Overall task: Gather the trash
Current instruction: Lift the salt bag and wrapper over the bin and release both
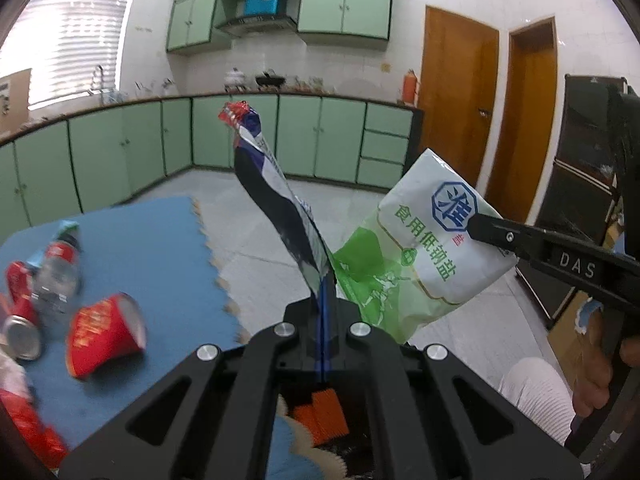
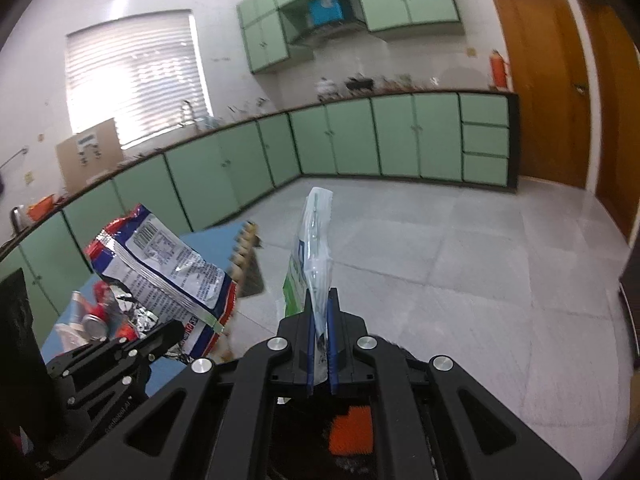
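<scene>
My left gripper (image 1: 323, 304) is shut on a crumpled blue, white and red snack wrapper (image 1: 276, 196) and holds it up in the air. The same wrapper (image 2: 164, 268) shows at the left in the right wrist view, held by the left gripper (image 2: 176, 334). My right gripper (image 2: 320, 320) is shut on a white and green salt bag (image 2: 314, 240), also held in the air. In the left wrist view the salt bag (image 1: 424, 240) hangs at the right from the right gripper (image 1: 476, 226).
A blue foam mat (image 1: 152, 248) lies on the floor at the left. On it lie a red paper cup (image 1: 104, 334), a red can (image 1: 20, 320) and a clear plastic bottle (image 1: 56, 276). Green cabinets (image 1: 300, 140) line the far walls; wooden doors (image 1: 456, 108) stand at the right.
</scene>
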